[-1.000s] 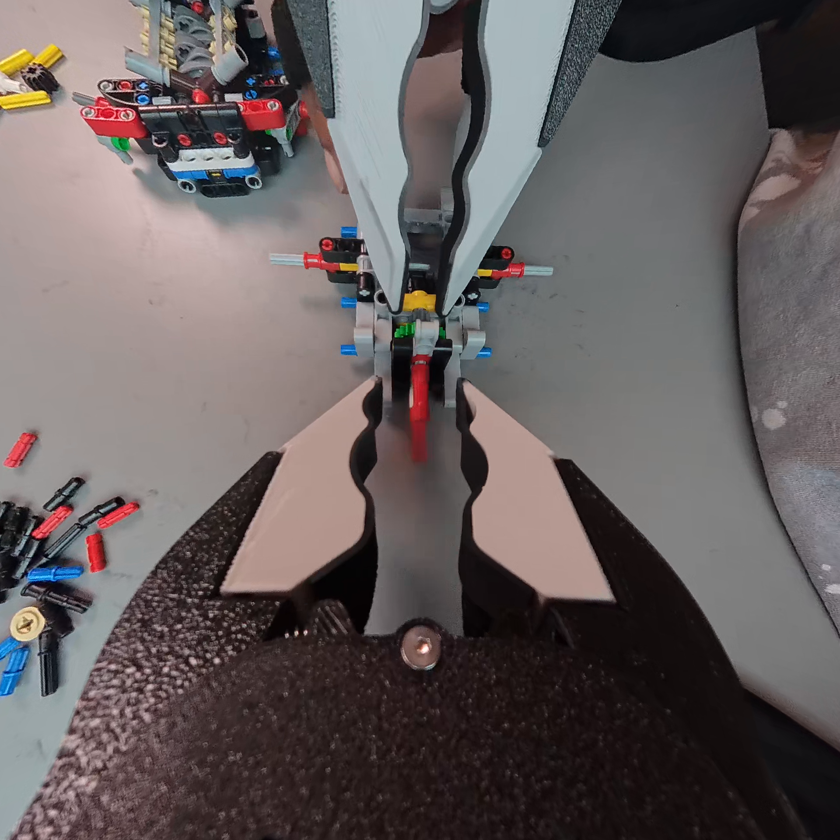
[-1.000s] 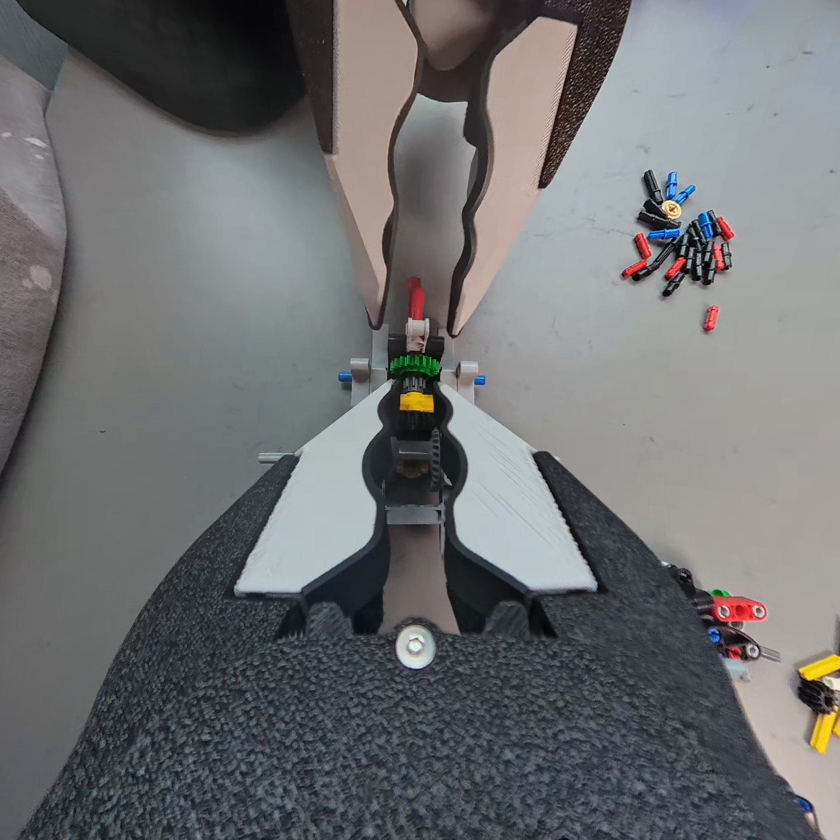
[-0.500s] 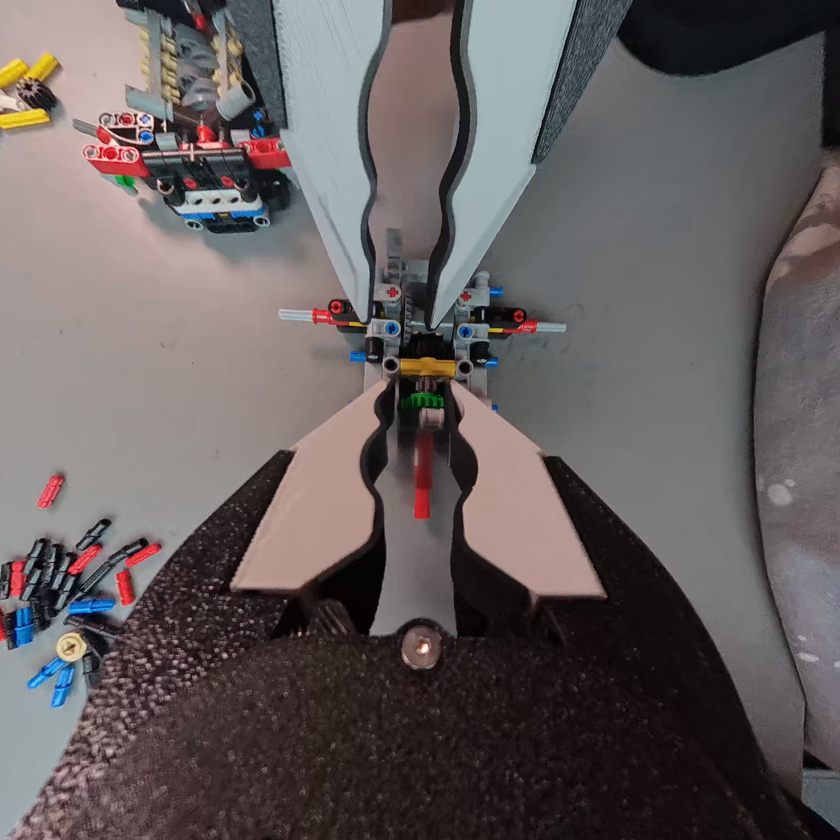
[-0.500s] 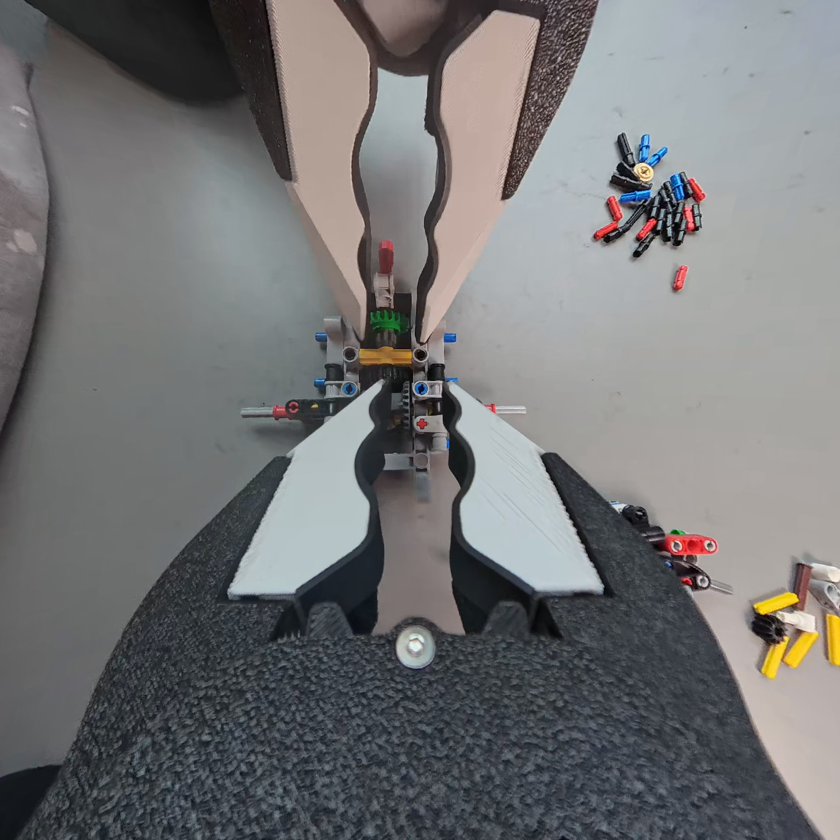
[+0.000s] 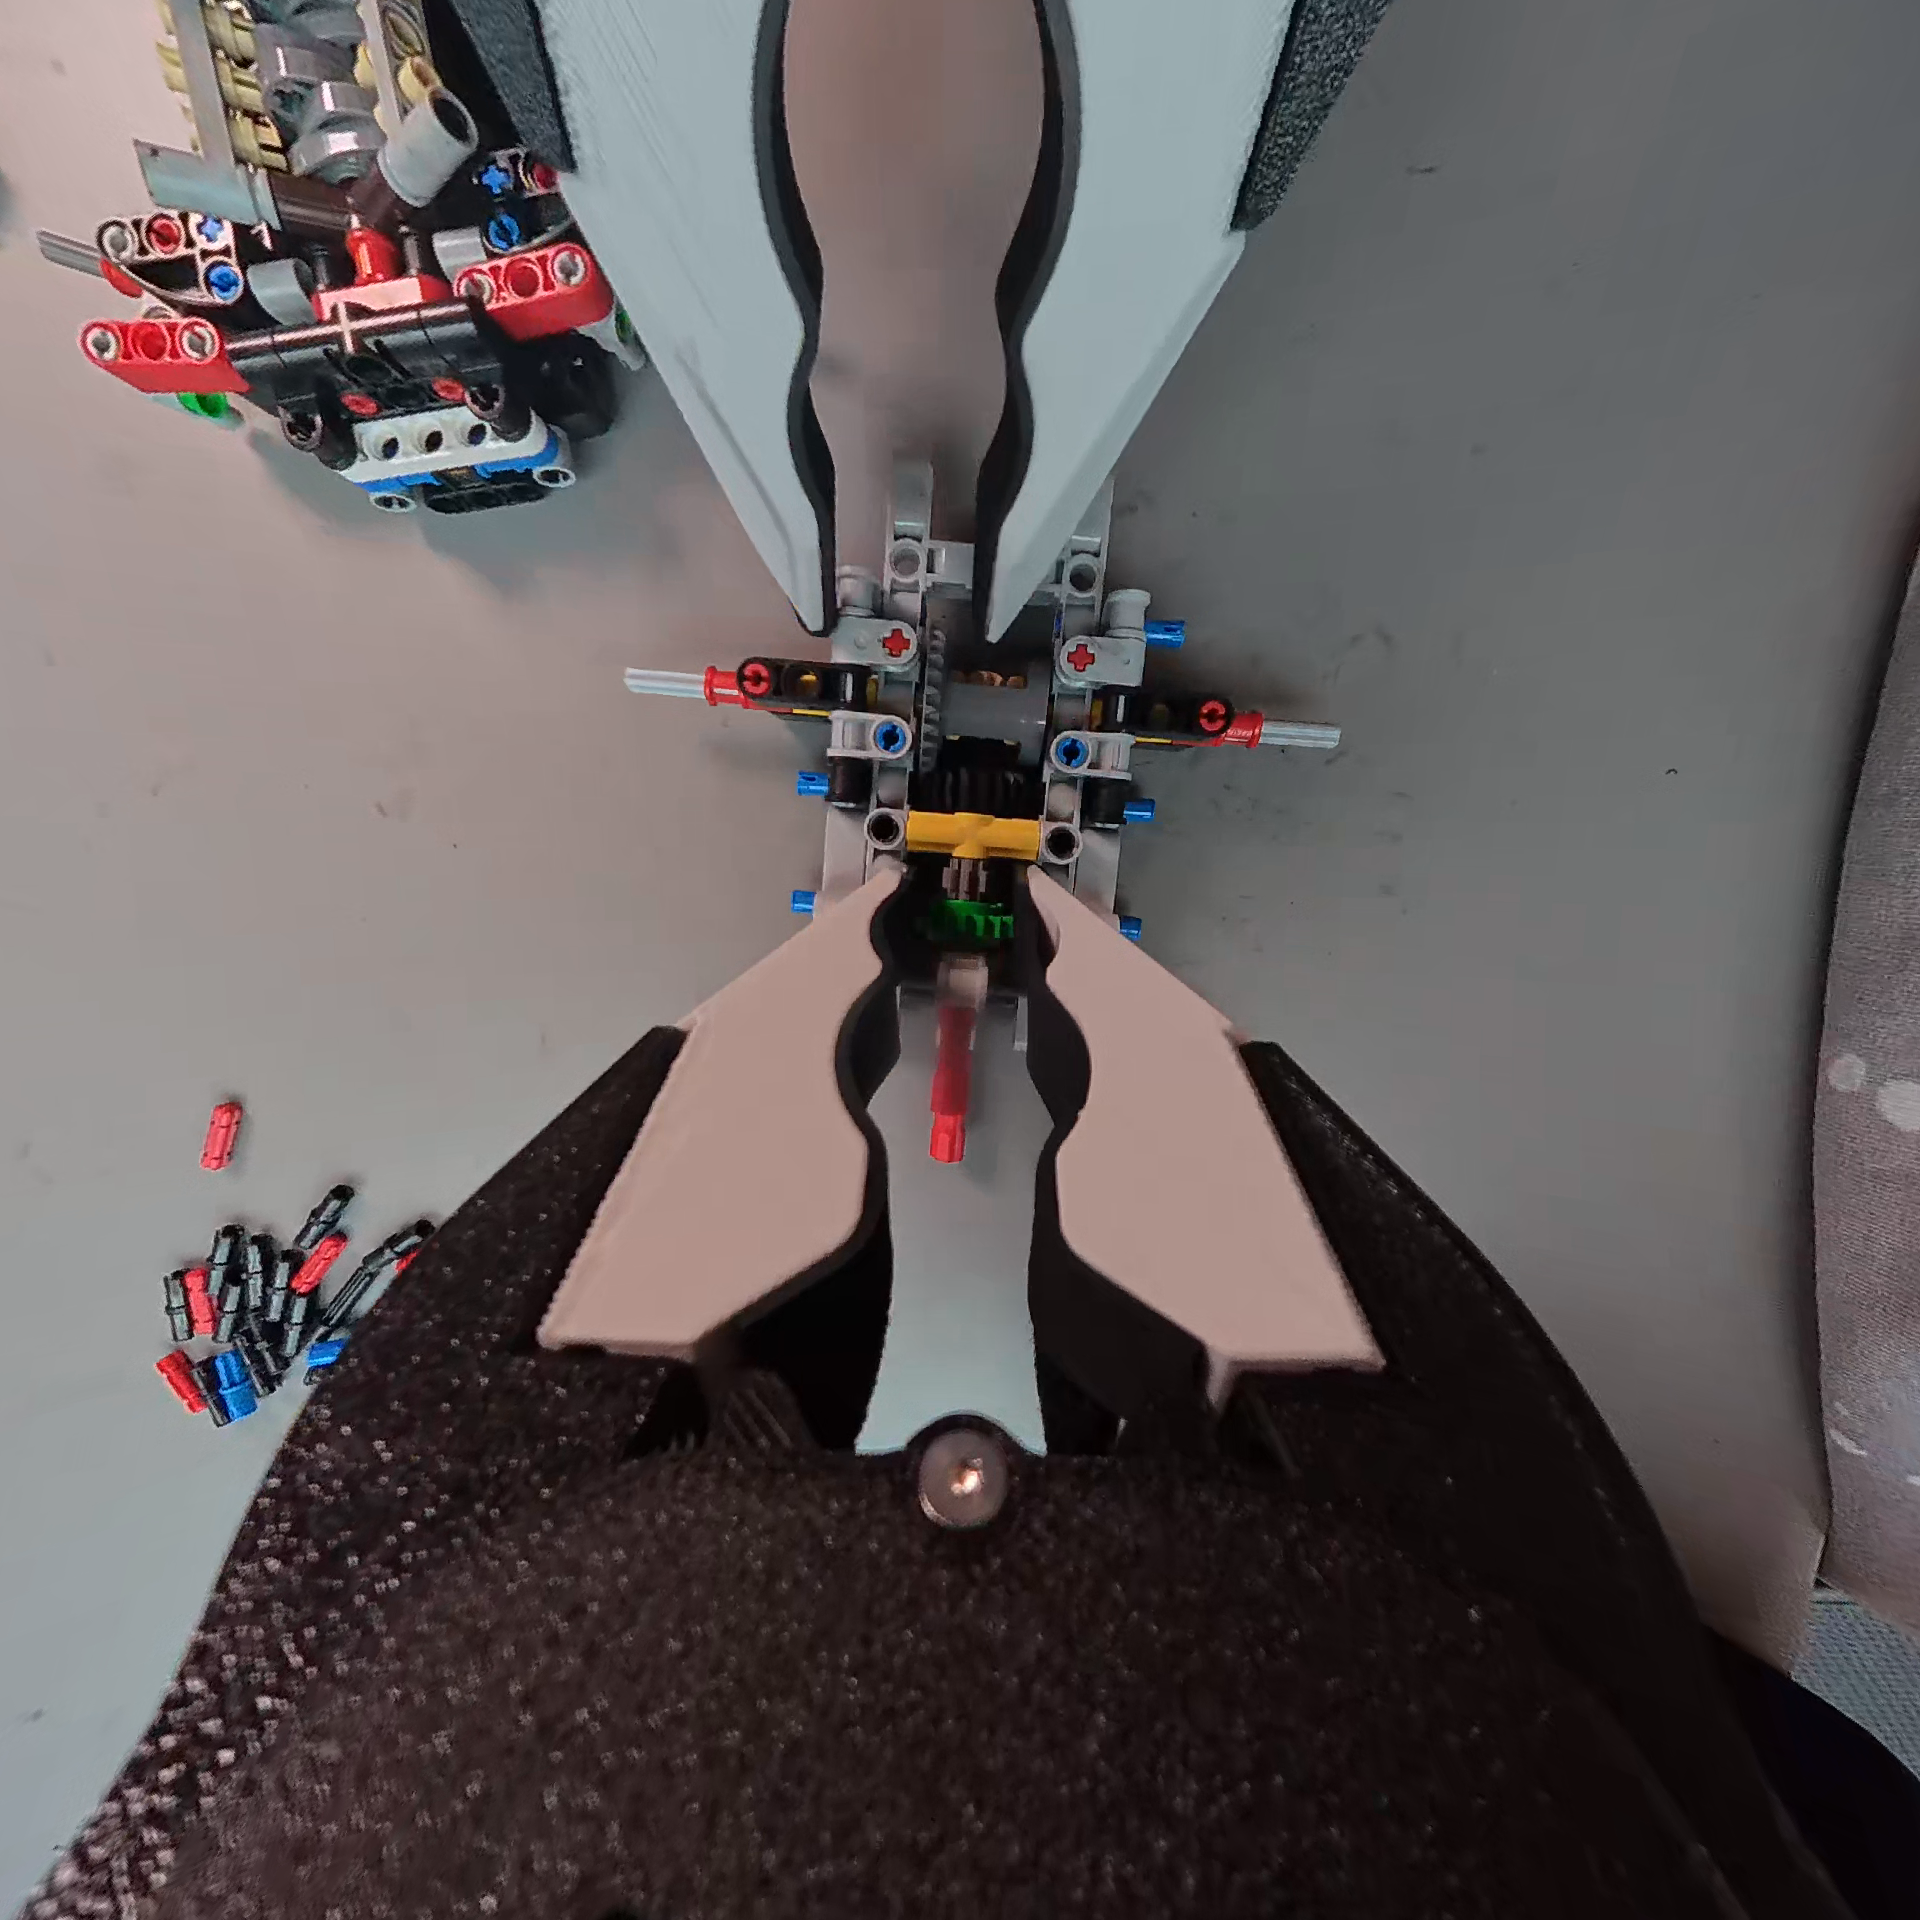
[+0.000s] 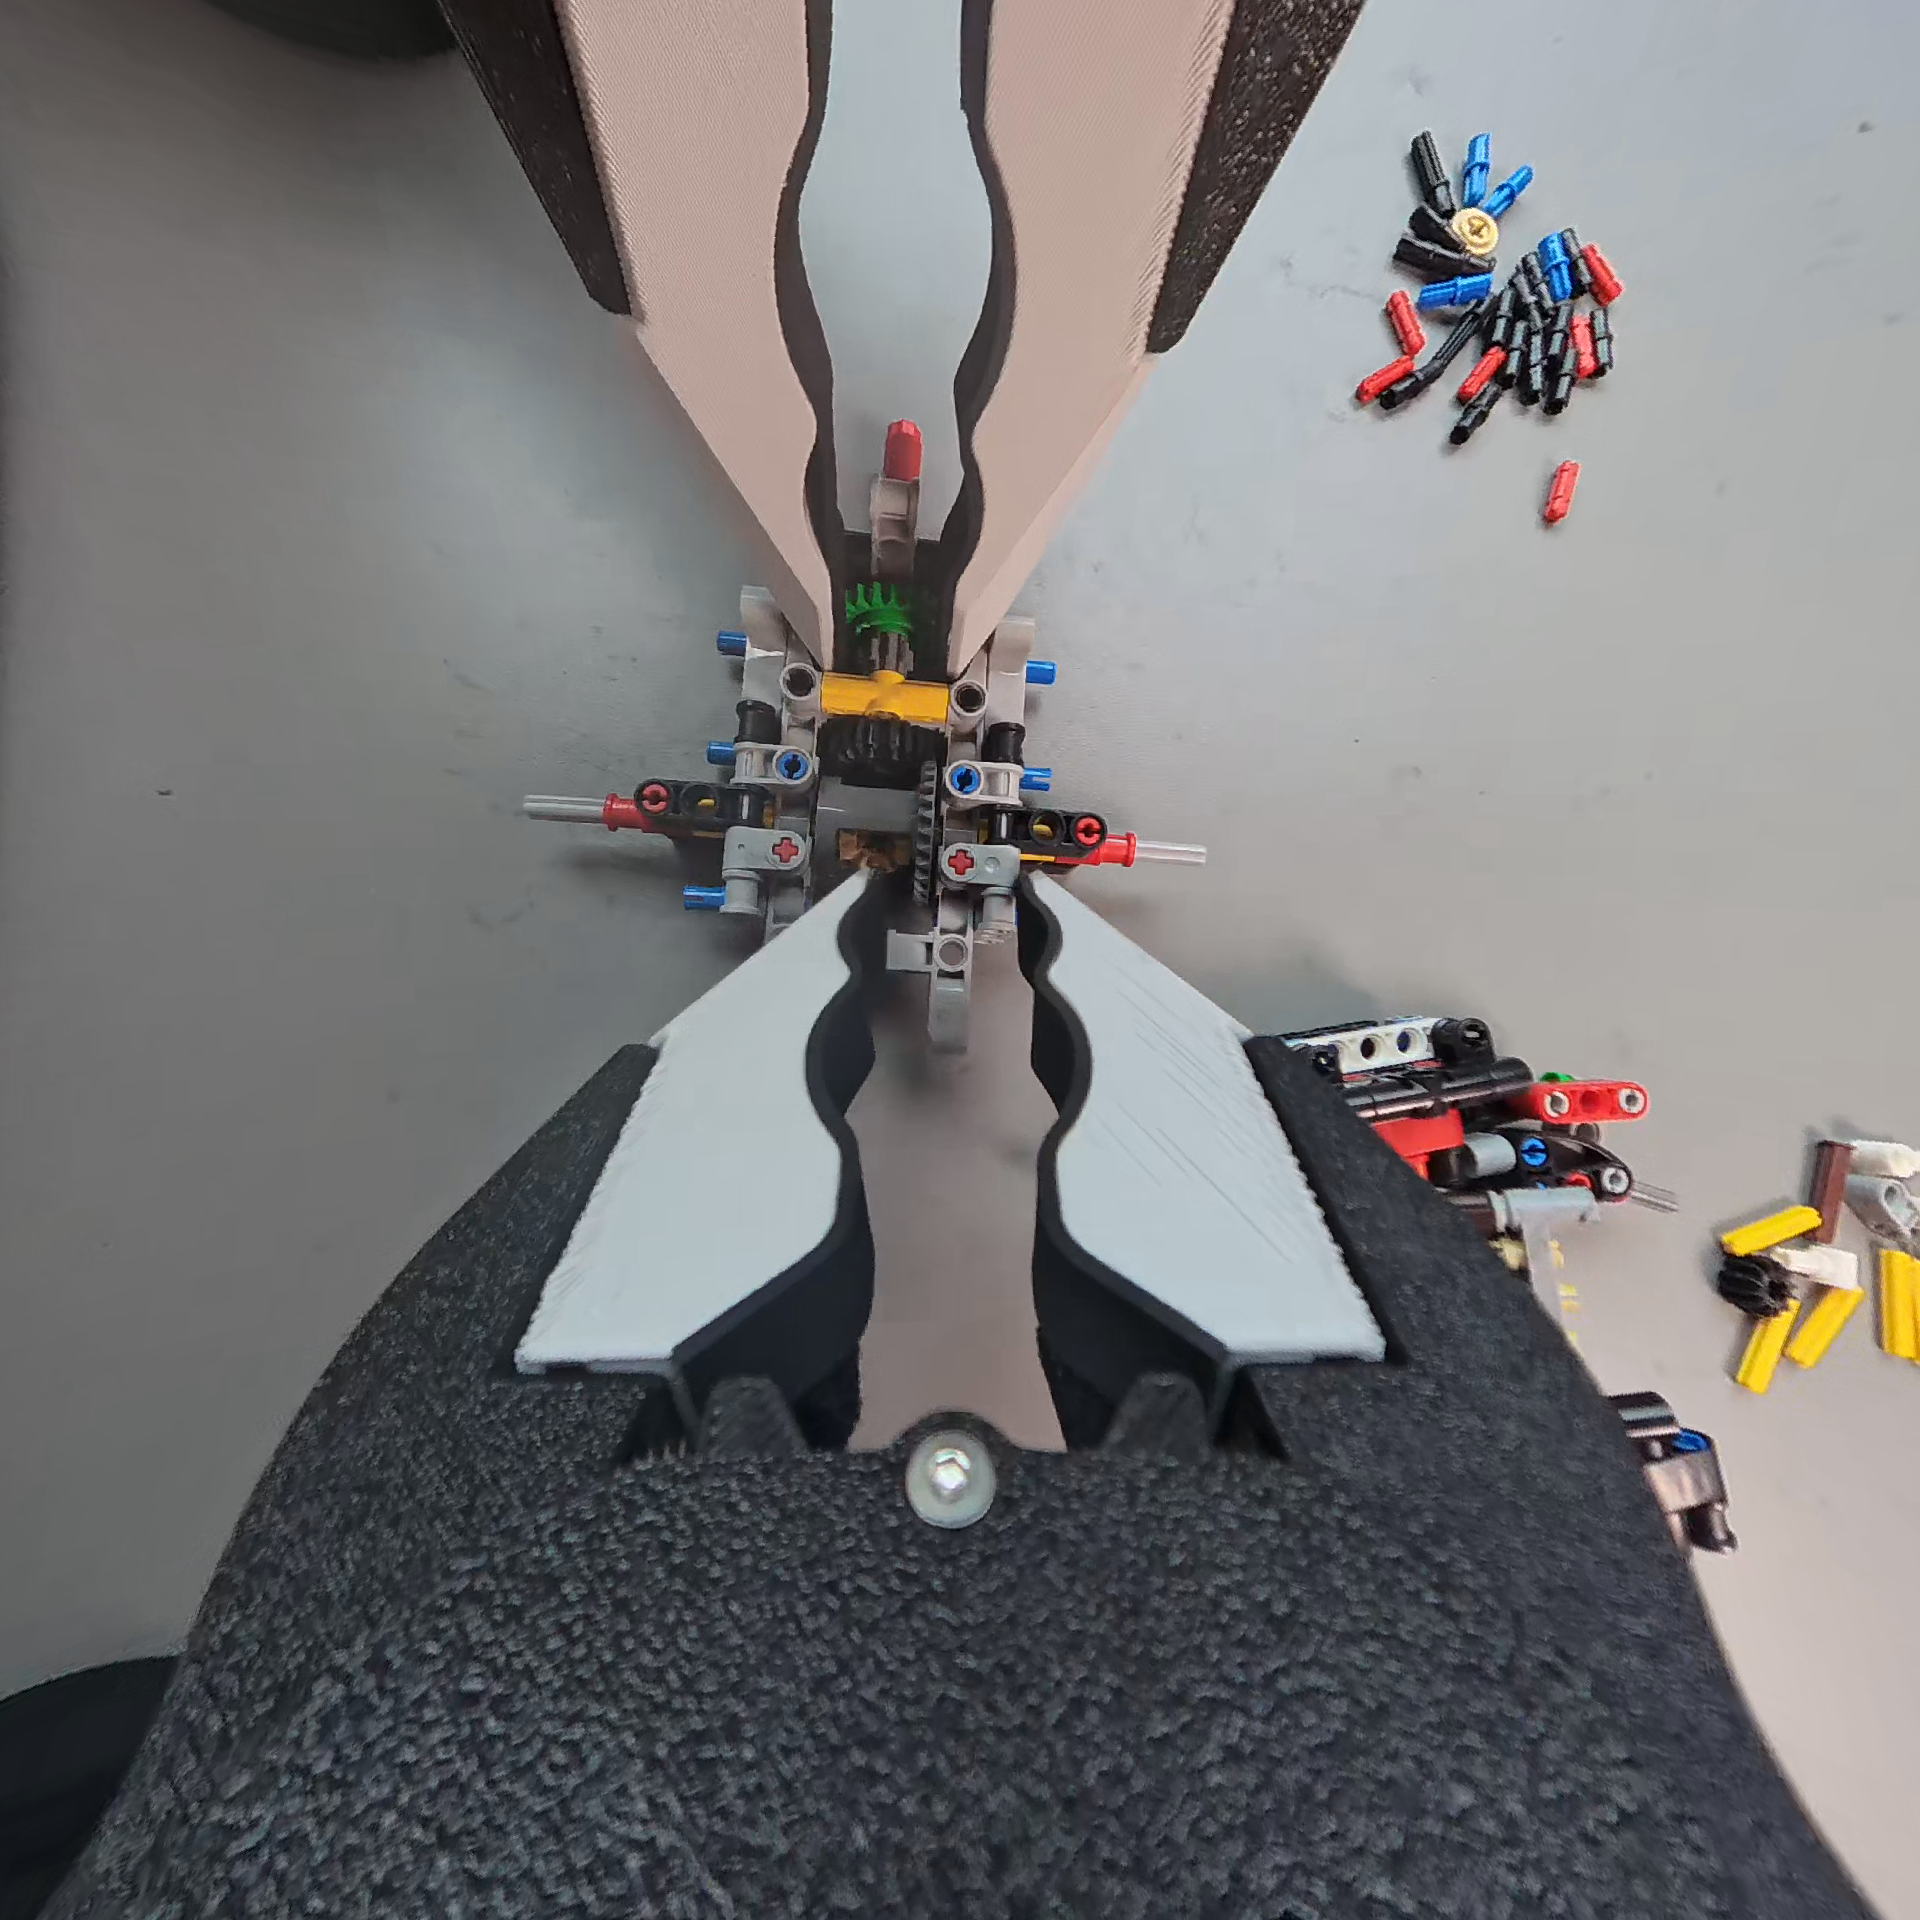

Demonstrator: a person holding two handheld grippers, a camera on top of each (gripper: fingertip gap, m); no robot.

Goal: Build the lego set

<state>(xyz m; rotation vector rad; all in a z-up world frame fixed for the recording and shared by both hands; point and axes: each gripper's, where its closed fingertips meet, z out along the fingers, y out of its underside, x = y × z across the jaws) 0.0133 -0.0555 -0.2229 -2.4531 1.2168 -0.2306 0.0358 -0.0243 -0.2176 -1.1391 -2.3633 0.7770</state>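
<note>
A small lego gear assembly [image 5: 977,717] with a grey frame, a yellow cross piece [image 5: 971,831], a green gear [image 5: 971,920] and a red axle [image 5: 951,1081] sits between both grippers over the grey table. My left gripper [image 5: 964,888], with tan fingers, is shut on the green-gear end, and the red axle sticks out between its fingers. My right gripper [image 6: 943,881], with grey fingers, is shut on the opposite end of the assembly [image 6: 883,800]. It faces the left one, with its fingers around a grey connector and a dark gear.
A larger partly built model [image 5: 353,312] stands on the table [image 5: 312,831] at the far left; it also shows in the right wrist view [image 6: 1475,1112]. A heap of black, red and blue pins [image 5: 249,1309] lies near left. Yellow pieces [image 6: 1808,1309] lie beside the model. A grey cloth [image 5: 1870,935] borders the right. Spacing between my two grippers at the tips: around 5 cm.
The assembly has turned from standing on edge to top face up. Both grippers have stayed on its ends and moved with it; the big model now shows closer.
</note>
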